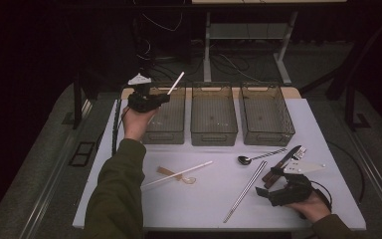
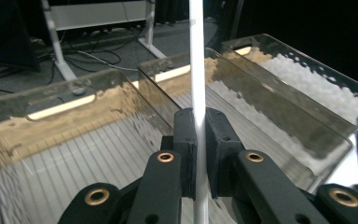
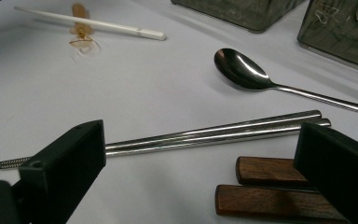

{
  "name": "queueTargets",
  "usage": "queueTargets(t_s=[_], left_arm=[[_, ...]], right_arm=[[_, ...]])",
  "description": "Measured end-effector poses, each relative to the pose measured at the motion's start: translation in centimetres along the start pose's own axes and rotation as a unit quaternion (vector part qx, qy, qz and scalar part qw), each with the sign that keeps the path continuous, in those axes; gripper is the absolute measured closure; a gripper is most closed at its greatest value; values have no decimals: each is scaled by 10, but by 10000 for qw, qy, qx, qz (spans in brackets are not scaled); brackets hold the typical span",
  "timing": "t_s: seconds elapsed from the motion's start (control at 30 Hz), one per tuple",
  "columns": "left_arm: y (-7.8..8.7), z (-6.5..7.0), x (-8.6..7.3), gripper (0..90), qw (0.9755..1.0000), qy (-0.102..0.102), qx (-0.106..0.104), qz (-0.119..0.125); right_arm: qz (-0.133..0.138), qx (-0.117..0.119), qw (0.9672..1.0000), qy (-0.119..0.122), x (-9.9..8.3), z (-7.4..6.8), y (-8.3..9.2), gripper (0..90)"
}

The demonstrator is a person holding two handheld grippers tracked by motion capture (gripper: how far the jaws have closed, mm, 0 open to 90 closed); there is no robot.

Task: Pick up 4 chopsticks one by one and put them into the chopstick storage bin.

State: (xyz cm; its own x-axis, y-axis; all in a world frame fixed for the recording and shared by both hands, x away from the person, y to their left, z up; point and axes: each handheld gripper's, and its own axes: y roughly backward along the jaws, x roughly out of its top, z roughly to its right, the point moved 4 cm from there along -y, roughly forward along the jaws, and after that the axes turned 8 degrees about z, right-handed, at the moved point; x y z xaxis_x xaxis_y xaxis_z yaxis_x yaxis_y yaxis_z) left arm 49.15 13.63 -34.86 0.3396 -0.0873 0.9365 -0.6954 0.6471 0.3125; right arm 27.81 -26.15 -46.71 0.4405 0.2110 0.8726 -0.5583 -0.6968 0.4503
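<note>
Black jaws of my left gripper (image 2: 200,154) clamp a slim white chopstick (image 2: 197,70), smooth and upright at the frame's centre, over the left clear bin (image 1: 165,119) at the upper left of the high view. Lower right, my right gripper (image 1: 273,189) rests with jaws wide apart above the steel chopsticks (image 3: 214,133). Underneath lies a white table (image 1: 209,199); the room behind is dark.

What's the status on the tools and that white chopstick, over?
Left tool shut on white chopstick, above left bin. Right tool open over metal chopsticks. Nothing in the way.
</note>
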Motion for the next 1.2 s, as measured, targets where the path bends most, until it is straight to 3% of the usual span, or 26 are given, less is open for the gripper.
queueTargets(t_s=[0.27, 0.57, 0.77, 1.1, 1.2], left_arm=[[-15, -13, 9, 835, 9998, -30, 188, 73], [-33, -21, -2, 836, 9987, -268, 400, 160], [-39, -28, -11, 836, 9985, -212, 463, 198], [-42, -35, -28, 835, 9983, -151, 570, 9], [-43, -37, -33, 834, 9977, -128, 639, -168]], right_arm=[[20, 17, 10000, -23, 0, 0, 1, 23], [33, 40, 10000, -31, 0, 0, 1, 23], [15, 39, 10000, -30, 0, 0, 1, 23], [19, 38, 10000, -32, 0, 0, 2, 23], [23, 38, 10000, -33, 0, 1, 2, 23]])
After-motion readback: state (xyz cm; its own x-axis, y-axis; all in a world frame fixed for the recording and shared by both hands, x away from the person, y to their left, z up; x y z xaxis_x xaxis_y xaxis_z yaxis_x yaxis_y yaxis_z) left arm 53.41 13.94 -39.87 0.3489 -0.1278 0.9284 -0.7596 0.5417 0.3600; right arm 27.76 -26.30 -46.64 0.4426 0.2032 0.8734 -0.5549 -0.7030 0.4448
